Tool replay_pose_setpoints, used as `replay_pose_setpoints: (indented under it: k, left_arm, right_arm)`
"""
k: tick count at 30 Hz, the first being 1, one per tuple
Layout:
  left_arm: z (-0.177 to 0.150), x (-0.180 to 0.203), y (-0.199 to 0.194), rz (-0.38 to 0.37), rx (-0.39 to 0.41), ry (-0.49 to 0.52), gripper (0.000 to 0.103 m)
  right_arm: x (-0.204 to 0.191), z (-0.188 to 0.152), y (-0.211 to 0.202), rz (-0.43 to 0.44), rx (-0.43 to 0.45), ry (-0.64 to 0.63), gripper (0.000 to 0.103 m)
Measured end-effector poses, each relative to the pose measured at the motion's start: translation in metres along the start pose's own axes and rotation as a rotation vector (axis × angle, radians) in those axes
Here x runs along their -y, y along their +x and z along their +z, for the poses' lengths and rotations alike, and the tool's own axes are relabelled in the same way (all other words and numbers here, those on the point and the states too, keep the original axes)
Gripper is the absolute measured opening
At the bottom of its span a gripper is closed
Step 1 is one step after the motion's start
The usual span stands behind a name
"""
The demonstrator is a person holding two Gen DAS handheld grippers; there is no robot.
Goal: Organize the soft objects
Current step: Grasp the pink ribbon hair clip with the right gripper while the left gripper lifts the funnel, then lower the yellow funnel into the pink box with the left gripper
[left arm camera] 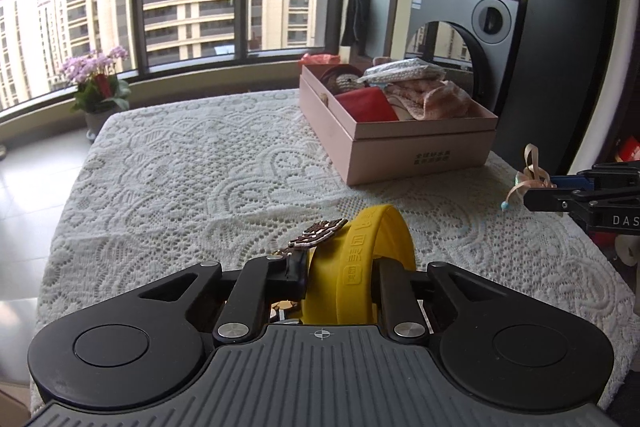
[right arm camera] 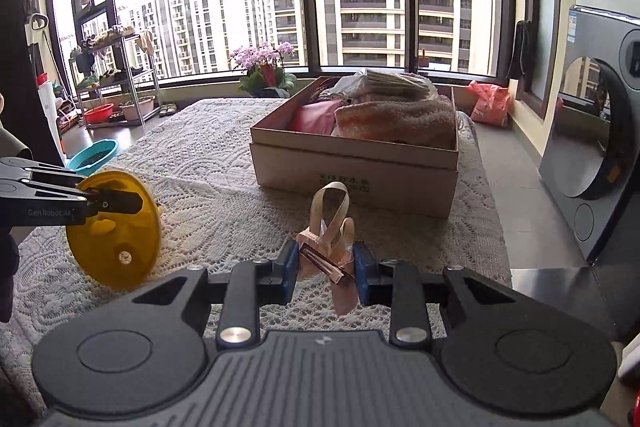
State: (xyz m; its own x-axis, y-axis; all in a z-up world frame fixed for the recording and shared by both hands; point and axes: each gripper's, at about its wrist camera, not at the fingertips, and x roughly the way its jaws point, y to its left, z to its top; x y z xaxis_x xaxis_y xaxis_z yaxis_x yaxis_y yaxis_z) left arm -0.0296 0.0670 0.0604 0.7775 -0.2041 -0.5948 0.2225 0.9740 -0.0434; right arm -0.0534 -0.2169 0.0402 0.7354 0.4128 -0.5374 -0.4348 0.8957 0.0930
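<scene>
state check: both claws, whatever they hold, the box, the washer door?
left claw: shut on yellow wristband
yellow wristband: gripped, off the table
right claw: shut on pink ribbon hair clip
pink ribbon hair clip: gripped, loop up
pink box: lid off, filled with soft items
washing machine door: open

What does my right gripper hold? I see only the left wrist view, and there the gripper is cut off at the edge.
Observer: The right gripper is shut on a pink ribbon bow with a metal hair clip on it.
Operator: Is the box full at the end that faces the right gripper?
Observer: A fluffy towel fills that end of the box and rises above the rim.
Operator: How does the yellow thing in my left gripper look from the side?
Observer: The left gripper pinches it near the upper edge. The yellow thing shows a round face with holes.
</scene>
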Motion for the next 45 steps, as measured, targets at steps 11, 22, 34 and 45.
replay_pose_setpoints:
  k: [11, 22, 34, 45]
  left_arm:
    - [0.159, 0.025, 0.017, -0.086, 0.275, 0.062, 0.018]
    - [0.133, 0.024, 0.169, -0.180, 0.033, -0.058, 0.029]
    - [0.124, 0.034, 0.132, -0.079, 0.020, 0.107, 0.031]
    - [0.113, 0.024, 0.126, -0.101, -0.027, 0.031, 0.030]
  right_arm:
    - [0.020, -0.003, -0.020, -0.012, 0.066, 0.066, 0.028]
    - [0.041, -0.014, -0.013, -0.061, 0.029, 0.109, 0.028]
    - [0.036, -0.012, -0.004, -0.054, 0.013, 0.110, 0.028]
    - [0.038, -0.012, 0.000, -0.057, 0.000, 0.113, 0.028]
